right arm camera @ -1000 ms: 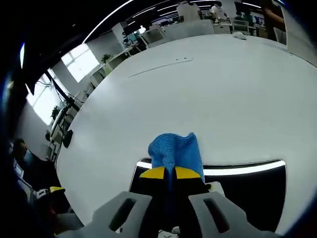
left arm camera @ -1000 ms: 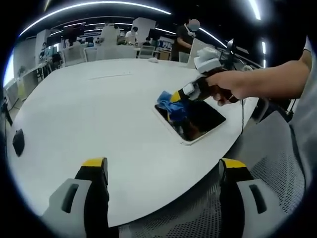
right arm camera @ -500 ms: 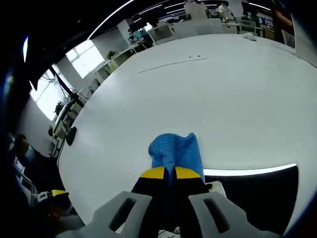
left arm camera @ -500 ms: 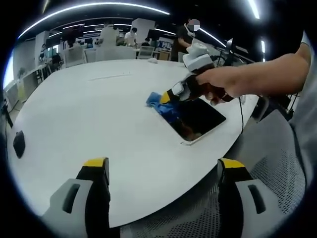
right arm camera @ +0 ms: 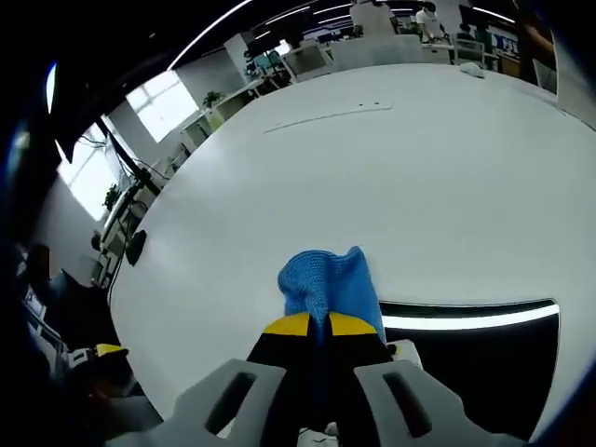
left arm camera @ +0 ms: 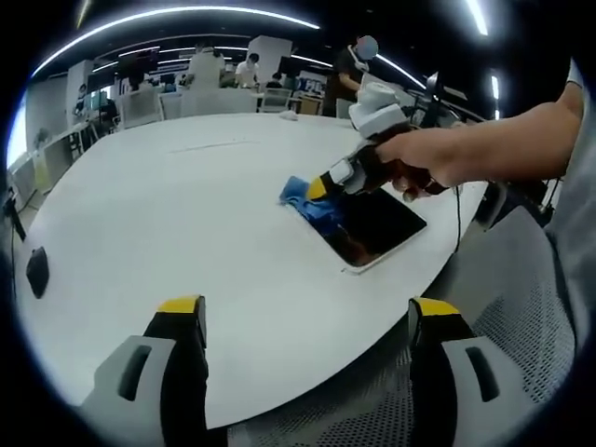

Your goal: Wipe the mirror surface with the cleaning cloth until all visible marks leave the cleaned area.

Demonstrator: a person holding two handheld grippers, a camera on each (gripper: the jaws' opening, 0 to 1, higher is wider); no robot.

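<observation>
Left gripper view. A small dark object (left arm camera: 37,271) lies on the white table (left arm camera: 186,214) near its left edge. The left gripper (left arm camera: 307,321) is held low at the near edge of the table, jaws set wide apart with nothing between them; its yellow-tipped fingers (left arm camera: 180,307) frame open tabletop. Further right, well apart from it, the mirror (left arm camera: 368,223) lies flat on the table near the right-hand rim: a dark rectangular face in a pale frame. The blue cleaning cloth (left arm camera: 300,194) sits at the mirror's far-left corner, partly on the glass and partly spilling onto the table. The right gripper (left arm camera: 321,189) comes in from the right, carried by a person's hand (left arm camera: 419,163), and pinches the cloth down against that corner. Beyond the table, in the background, people stand among desks and chairs. A grey mesh chair seat (left arm camera: 521,307) shows below the table rim on the right.

Right gripper view. Bright windows (right arm camera: 140,112) stand at far left. The table (right arm camera: 372,168) spreads wide and white ahead. At centre the right gripper (right arm camera: 319,326) is clamped on the cleaning cloth (right arm camera: 328,284), yellow tips pressed together with blue fabric bunched up out of them. To the right and below the cloth, the mirror (right arm camera: 475,372) shows as a dark surface with a bright reflected strip along its far edge; the cloth overlaps its left end. Marks on the glass cannot be made out.
</observation>
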